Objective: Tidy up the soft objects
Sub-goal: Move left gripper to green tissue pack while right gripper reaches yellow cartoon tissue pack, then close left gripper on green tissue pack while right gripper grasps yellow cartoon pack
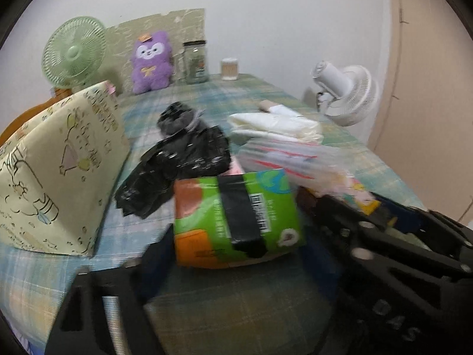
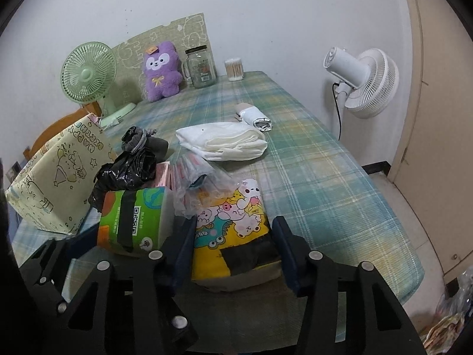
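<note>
My right side of the table [image 2: 325,177] lay open; the box [image 2: 56,180] and black bag [image 2: 124,171] crowded my left.
</note>
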A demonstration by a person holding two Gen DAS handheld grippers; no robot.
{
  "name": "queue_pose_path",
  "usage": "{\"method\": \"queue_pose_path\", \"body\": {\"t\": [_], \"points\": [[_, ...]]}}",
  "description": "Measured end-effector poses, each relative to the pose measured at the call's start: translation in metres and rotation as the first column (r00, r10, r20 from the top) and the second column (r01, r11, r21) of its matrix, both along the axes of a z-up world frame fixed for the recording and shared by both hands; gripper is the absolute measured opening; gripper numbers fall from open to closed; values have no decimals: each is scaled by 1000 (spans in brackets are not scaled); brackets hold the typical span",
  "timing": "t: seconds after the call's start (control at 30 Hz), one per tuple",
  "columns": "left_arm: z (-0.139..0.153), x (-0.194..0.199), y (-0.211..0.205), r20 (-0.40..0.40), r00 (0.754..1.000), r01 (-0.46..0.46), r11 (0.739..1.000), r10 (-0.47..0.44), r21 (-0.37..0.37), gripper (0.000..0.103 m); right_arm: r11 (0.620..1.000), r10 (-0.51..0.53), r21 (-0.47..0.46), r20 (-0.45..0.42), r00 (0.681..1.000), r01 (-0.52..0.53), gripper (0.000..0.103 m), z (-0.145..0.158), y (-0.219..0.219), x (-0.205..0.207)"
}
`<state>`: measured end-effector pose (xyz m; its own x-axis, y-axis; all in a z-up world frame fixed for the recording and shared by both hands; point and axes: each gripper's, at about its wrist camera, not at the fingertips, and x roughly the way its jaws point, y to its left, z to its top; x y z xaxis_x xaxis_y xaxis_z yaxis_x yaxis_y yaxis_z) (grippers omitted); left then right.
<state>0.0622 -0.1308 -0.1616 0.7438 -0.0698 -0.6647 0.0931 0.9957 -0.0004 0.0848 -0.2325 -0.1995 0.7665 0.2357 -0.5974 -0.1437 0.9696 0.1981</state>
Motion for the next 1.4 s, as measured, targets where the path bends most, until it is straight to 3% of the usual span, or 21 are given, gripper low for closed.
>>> {"method": "queue_pose_path", "body": {"t": [0.13, 0.7, 1.4], "points": [[3, -2, -2, -1, 1000, -12, 1000, 12, 29, 73, 1000, -6, -2, -8, 1000, 6, 51, 1, 0, -2], [48, -9, 15, 31, 1000, 0, 999, 2, -42, 73, 999, -51, -14, 57, 997, 52, 51, 56, 5, -23], [90, -13, 47, 55, 998, -11, 999, 13, -50, 72, 1000, 0, -14, 94, 996, 1, 51, 101, 46, -24]]}}
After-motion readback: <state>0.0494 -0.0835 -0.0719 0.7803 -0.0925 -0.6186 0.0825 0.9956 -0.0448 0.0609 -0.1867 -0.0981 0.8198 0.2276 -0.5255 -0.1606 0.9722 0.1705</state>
